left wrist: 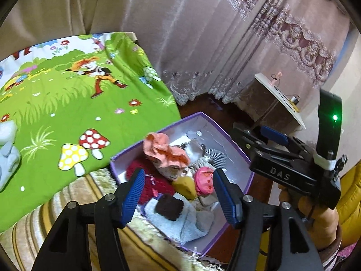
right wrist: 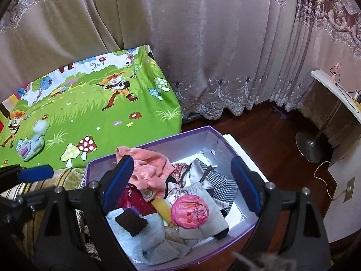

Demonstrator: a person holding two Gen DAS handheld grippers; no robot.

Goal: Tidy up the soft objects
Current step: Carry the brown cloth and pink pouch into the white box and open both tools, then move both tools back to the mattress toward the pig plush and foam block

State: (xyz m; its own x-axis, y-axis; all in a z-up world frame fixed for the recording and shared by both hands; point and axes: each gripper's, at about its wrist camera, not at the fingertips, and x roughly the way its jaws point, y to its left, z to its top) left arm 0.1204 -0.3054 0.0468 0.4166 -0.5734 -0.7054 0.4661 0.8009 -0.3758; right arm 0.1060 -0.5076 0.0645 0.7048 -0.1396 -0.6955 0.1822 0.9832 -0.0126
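A purple box [left wrist: 237,149] [right wrist: 158,142] stands beside the bed, full of soft things: a pink garment [left wrist: 164,151] [right wrist: 146,169], a red knit [left wrist: 155,180], a pink round pouch [right wrist: 189,212] [left wrist: 204,180], a white towel [right wrist: 149,237] [left wrist: 180,223] with a dark brown piece [right wrist: 132,221] on it. My left gripper [left wrist: 179,194] is open and empty above the box's near end. My right gripper [right wrist: 180,183] is open and empty over the box; it also shows in the left wrist view [left wrist: 259,135]. A pale blue plush toy [right wrist: 30,144] [left wrist: 6,149] lies on the green cartoon bedsheet [right wrist: 90,113].
Heavy curtains [right wrist: 203,45] hang behind the bed. The floor is dark wood [right wrist: 270,140], with a stand's metal base [right wrist: 309,144], a white-topped side table [right wrist: 334,90] and a trailing cable [right wrist: 325,174] at the right. A striped blanket [left wrist: 79,192] edges the bed.
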